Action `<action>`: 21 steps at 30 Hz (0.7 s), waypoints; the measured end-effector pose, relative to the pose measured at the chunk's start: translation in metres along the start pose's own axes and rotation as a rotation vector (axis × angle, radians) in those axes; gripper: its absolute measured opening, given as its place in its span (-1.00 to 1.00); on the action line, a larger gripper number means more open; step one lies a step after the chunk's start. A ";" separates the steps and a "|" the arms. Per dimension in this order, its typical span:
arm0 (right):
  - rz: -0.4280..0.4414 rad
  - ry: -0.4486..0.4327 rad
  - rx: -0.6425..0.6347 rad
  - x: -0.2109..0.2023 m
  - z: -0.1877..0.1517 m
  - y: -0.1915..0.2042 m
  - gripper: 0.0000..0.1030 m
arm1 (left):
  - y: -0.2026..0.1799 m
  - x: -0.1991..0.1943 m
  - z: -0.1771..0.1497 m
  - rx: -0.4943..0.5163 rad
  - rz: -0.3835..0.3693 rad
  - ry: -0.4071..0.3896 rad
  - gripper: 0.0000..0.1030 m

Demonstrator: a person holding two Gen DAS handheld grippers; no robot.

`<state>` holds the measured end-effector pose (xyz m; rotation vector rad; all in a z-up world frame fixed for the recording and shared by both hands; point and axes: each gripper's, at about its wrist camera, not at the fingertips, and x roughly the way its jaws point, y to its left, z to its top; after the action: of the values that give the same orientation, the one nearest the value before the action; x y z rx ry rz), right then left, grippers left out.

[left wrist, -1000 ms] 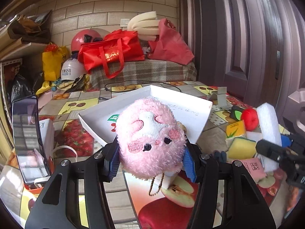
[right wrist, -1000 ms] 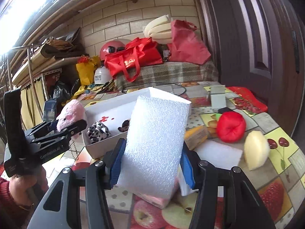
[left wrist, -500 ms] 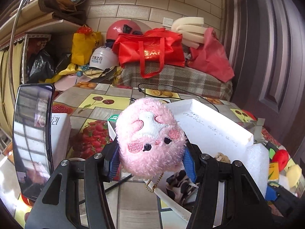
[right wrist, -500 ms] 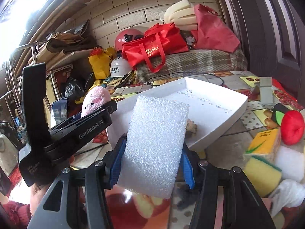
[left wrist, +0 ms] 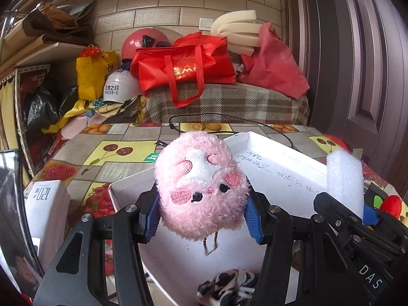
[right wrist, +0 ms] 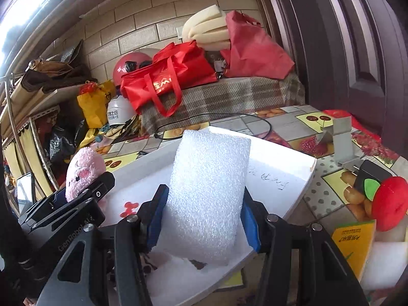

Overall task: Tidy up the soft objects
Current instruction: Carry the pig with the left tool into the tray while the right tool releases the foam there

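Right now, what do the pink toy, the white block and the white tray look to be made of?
Pink toy: plush fabric, shaggy pile, stitched face, squeezed by the left gripper. White block: looks like packing foam, with a pebbled, bubbly matte surface, held in the right gripper. White tray: probably cardboard, thin flat matte walls with handwriting on them.

Two wrist fisheyes, aimed slightly downward across the white tray toward the brick wall.

Each view is taken close behind its own fingers: the pink plush [left wrist: 201, 188] fills the left view, the white foam block [right wrist: 207, 196] the right. The white tray [left wrist: 280, 168], red bag [right wrist: 165, 81] and brick wall are shared (each gripper is also seen at the other view's edge).
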<state>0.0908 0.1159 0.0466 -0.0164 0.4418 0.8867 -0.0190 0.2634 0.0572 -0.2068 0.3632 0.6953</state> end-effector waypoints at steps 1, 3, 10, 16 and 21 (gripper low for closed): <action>-0.008 0.006 0.010 0.003 0.001 -0.003 0.04 | -0.003 0.004 0.001 0.012 -0.002 0.011 0.08; -0.015 0.013 0.018 0.007 0.002 -0.004 0.05 | -0.003 0.006 0.001 0.011 0.003 0.021 0.08; -0.035 0.005 -0.035 0.008 0.004 0.009 0.08 | 0.009 0.008 0.002 -0.060 0.018 0.024 0.17; -0.060 0.040 0.012 0.015 0.005 -0.001 0.69 | 0.030 0.003 0.000 -0.174 0.067 0.003 1.00; -0.072 0.025 0.010 0.013 0.004 -0.004 0.74 | 0.030 0.001 0.000 -0.178 0.069 -0.005 1.00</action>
<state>0.1027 0.1243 0.0450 -0.0340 0.4657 0.8145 -0.0381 0.2870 0.0548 -0.3631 0.3047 0.7968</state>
